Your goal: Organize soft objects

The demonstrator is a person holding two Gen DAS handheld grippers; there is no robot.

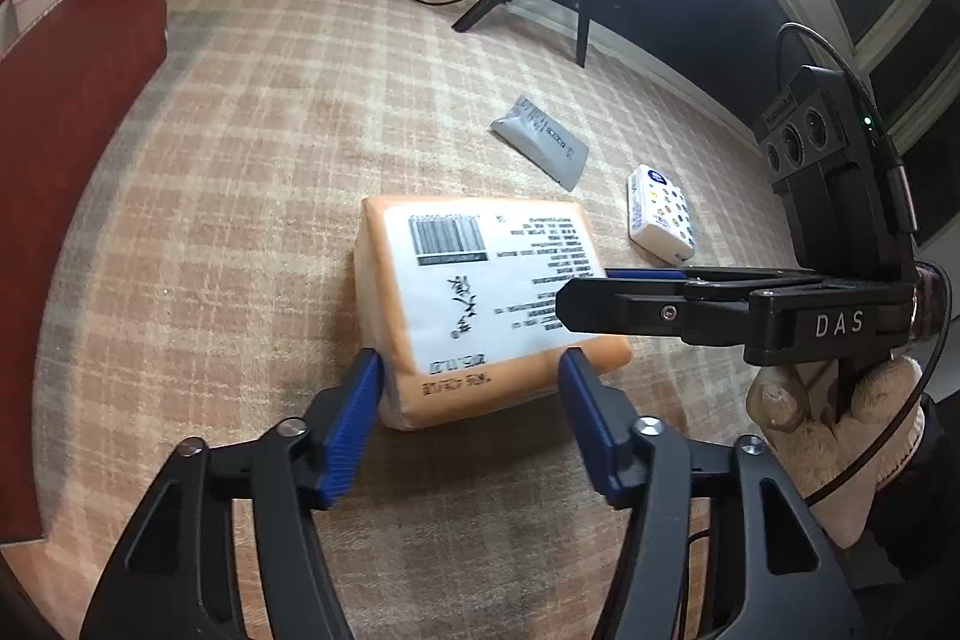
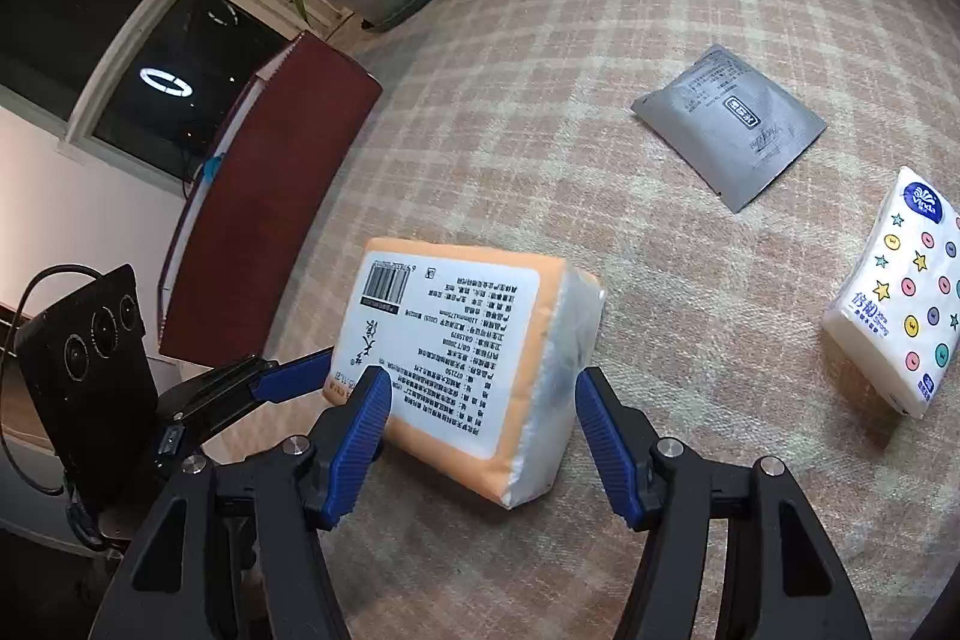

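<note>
Both tongs (image 1: 471, 367) (image 2: 480, 388) around orange tissue pack (image 1: 480, 304)

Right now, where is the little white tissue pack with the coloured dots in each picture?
Left wrist view: the dotted tissue pack lies right of centre, beyond the orange tissue pack, near the grey pouch.
Right wrist view: the dotted tissue pack sits at the far right edge, below the grey pouch.
Shared landmark: the grey pouch, lying next to it in both views.
</note>
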